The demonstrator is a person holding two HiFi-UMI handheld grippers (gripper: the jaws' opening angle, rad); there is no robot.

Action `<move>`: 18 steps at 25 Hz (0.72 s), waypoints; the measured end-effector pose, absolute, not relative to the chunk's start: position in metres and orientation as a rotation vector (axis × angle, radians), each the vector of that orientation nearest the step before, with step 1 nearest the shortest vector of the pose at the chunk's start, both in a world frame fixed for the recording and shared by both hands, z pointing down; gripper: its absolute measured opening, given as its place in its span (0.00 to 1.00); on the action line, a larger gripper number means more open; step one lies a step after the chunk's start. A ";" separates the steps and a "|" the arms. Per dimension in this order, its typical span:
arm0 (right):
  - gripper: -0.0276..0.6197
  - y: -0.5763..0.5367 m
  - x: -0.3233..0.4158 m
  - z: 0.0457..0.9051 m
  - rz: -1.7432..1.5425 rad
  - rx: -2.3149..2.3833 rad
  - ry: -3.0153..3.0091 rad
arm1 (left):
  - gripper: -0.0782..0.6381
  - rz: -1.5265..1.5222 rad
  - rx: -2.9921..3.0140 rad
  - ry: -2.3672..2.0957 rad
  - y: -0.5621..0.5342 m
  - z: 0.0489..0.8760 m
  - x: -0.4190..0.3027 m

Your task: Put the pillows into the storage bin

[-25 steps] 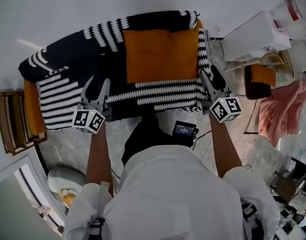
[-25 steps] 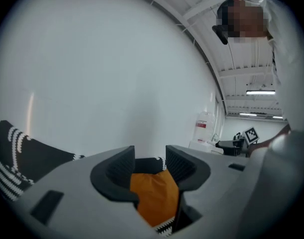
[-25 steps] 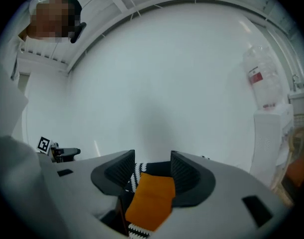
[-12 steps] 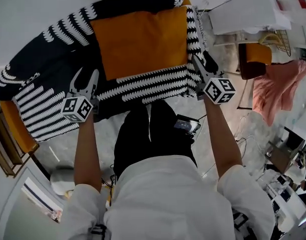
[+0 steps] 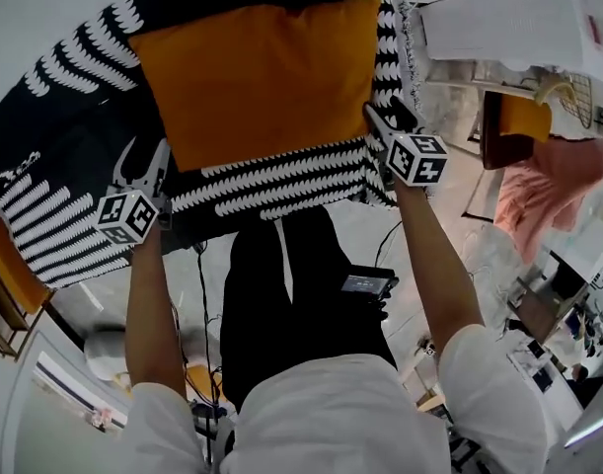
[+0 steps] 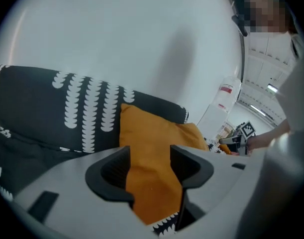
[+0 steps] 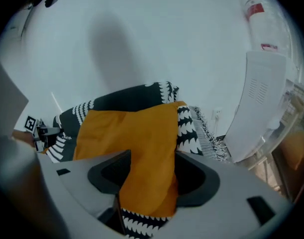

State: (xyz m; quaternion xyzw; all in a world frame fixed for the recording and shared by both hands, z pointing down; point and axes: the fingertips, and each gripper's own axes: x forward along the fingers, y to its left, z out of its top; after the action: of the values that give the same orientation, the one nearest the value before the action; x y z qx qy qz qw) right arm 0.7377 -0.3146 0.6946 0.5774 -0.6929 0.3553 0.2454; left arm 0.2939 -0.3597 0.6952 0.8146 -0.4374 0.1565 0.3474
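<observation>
Sofa under black-and-white throw (image 5: pixel 74 57), orange pillow (image 5: pixel 262 77) lying far-centre; left gripper (image 5: pixel 146 158) and right gripper (image 5: pixel 388 117) open, jaws just widened, pillow sighted between them, ungripped; best straddle near corners deep before closing.

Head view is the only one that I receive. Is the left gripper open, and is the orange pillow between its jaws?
Observer: Open. In the left gripper view the left gripper has its jaws apart, and they have just been opening. The orange pillow shows through the gap, but no pad presses on it.
Operator: And the right gripper?
Observer: Its own view shows the right gripper open too, jaws just opening. The pillow's edge fills the gap, not gripped.
Operator: Does the pillow lie flat?
Observer: No, it seems to lean against the sofa back.
</observation>
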 end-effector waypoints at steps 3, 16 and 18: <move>0.47 -0.332 0.744 0.714 0.965 1.529 -1.897 | 0.48 0.449 2.065 -1.146 -0.363 0.727 0.290; 0.50 -0.372 0.739 0.808 1.139 1.414 -1.813 | 0.52 0.499 1.961 -1.058 -0.391 0.834 0.290; 0.50 -0.376 0.740 0.806 1.129 1.394 -1.819 | 0.52 0.496 1.959 -1.039 -0.397 0.838 0.296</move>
State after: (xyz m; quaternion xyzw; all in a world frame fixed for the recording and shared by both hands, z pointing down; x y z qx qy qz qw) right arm 0.7397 -0.3756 0.8064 0.5222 -0.6817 0.4230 0.2892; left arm 0.2963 -0.3965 0.8382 0.7820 -0.4145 0.1980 0.4211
